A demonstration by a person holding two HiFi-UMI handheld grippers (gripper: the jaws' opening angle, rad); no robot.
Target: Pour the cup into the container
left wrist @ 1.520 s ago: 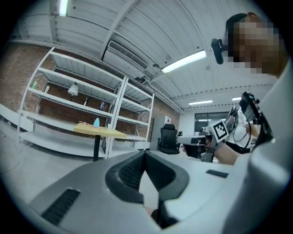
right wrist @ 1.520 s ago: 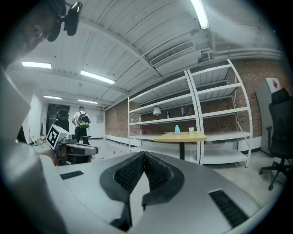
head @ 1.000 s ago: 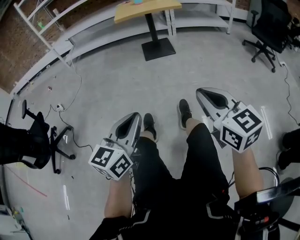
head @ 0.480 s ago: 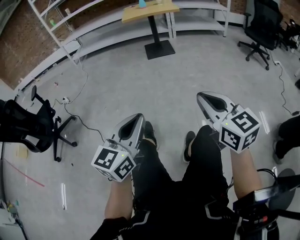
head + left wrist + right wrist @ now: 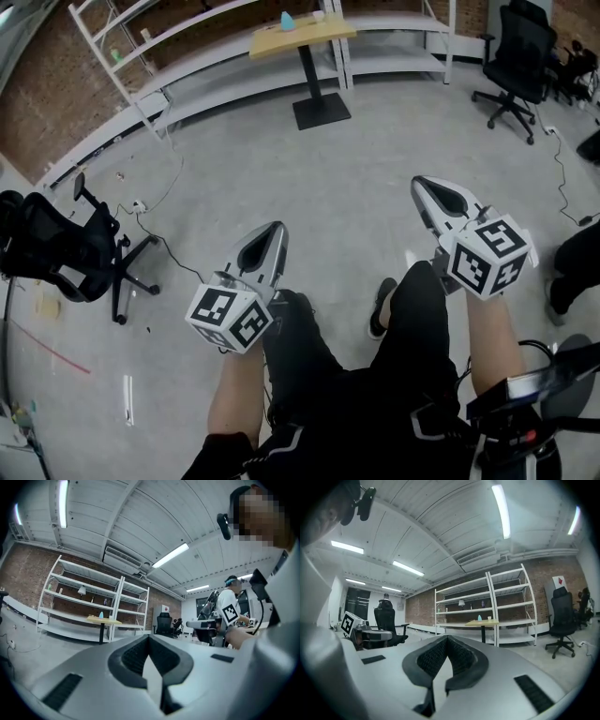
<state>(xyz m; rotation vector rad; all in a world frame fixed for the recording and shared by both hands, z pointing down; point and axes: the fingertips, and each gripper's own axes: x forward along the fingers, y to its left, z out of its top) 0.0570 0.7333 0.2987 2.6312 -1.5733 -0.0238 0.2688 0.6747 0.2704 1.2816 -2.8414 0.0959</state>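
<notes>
seen from above, a person's legs in black shorts over a grey concrete floor, with two claws, one in each hand. the left claw and the right claw both point level and forward, their long axes running away from the person toward the far wall. each has its jaws pressed together, with nothing between them. the task's things are well apart from both claws. one small wooden surface on a single black post stands far ahead, in front of white shelves. on it stand one small white cup, upright, and near it one teal bottle-shaped thing, narrow end up. two black office chairs: one at left, one at upper right.
</notes>
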